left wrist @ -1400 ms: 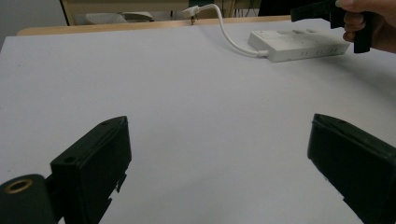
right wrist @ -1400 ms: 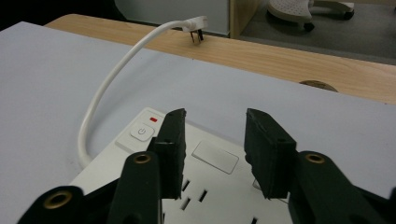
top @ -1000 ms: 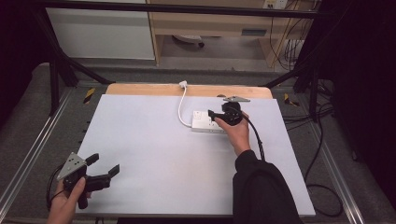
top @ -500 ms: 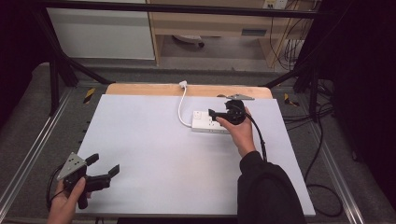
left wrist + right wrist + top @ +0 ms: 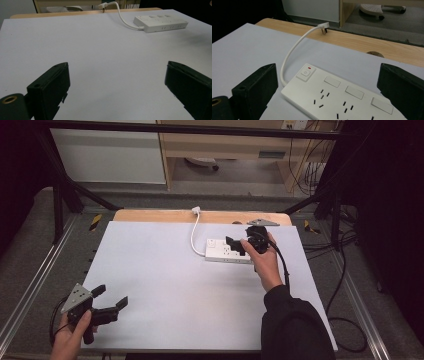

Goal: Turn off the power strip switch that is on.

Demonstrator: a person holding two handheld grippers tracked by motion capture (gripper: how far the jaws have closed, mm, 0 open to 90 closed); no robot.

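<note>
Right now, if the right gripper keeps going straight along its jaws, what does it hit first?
Probably the power strip: the right gripper is open, jaws either side of its switch end. Height above it is unclear, so it might skim over.

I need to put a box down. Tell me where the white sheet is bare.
The widest bare stretch of the white sheet runs from the left claw at the near left corner up to the power strip and its cord. The near middle, beside the sleeve, is also free. It is crowded at the far right, where the right claw hovers over the strip.
</note>
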